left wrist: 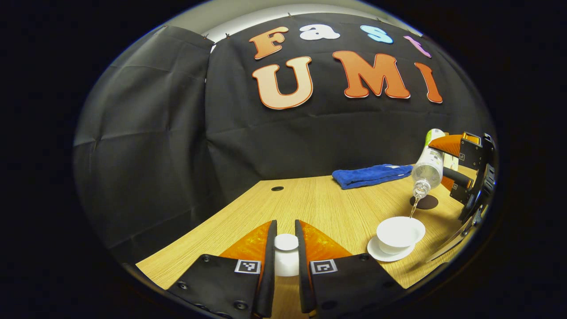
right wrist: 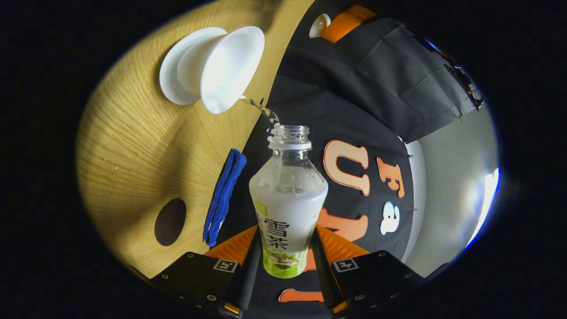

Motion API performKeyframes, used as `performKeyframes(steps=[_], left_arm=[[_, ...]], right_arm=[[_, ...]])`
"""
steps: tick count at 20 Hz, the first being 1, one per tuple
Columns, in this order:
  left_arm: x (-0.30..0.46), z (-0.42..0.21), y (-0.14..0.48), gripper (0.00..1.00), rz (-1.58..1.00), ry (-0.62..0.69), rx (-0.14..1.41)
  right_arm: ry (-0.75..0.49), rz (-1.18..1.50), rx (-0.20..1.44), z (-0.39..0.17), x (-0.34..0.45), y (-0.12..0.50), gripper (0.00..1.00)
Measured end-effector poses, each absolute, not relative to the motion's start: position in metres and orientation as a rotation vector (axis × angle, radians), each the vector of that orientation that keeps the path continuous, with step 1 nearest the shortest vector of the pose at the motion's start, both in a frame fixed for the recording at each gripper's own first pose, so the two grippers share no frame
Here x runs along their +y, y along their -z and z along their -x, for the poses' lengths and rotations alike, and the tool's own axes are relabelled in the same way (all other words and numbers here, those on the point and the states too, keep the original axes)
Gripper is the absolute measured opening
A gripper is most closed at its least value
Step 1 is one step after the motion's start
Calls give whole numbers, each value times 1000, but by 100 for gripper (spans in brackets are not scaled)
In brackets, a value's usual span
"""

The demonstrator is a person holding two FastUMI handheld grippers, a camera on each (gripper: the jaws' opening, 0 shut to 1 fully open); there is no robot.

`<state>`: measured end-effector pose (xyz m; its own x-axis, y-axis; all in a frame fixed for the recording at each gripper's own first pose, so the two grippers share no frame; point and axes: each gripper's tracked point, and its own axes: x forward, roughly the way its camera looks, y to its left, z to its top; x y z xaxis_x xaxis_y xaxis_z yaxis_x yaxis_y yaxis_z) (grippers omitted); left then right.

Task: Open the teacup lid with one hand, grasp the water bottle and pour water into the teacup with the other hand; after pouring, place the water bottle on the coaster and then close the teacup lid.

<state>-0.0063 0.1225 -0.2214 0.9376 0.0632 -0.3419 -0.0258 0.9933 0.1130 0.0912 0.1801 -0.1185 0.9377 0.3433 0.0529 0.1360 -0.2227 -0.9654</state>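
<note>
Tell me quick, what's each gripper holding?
Left gripper: shut on the teacup lid.
Right gripper: shut on the water bottle, pouring into the teacup.

Tilted bottle (right wrist: pixel 288 199) over open teacup (left wrist: pixel 400 234)

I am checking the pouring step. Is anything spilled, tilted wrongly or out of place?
Nothing stands out. The water bottle, held tilted by the right gripper, sends a thin stream into the teacup on its saucer. The left gripper holds the lid aside. No water shows on the table.
</note>
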Motion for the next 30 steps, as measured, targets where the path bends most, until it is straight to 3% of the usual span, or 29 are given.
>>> performKeyframes(steps=[1, 11, 20, 25, 26, 30], left_arm=[[123, 8, 220, 27, -108, -44, 352], [128, 11, 208, 24, -119, -29, 337], [119, 16, 185, 27, -129, 18, 315], [122, 20, 181, 27, -89, 9, 317], [123, 21, 182, 24, -88, 4, 319], [125, 26, 180, 27, -80, -10, 317]], right_arm=[[-196, 1806, -368, -93, 181, 116, 63], [-129, 1886, -463, -91, 187, 94, 63], [-82, 1945, -564, -82, 189, 74, 63], [-109, 1992, -648, -81, 201, 56, 66], [-111, 1991, -661, -80, 204, 55, 63], [-131, 1987, -694, -79, 212, 55, 62]])
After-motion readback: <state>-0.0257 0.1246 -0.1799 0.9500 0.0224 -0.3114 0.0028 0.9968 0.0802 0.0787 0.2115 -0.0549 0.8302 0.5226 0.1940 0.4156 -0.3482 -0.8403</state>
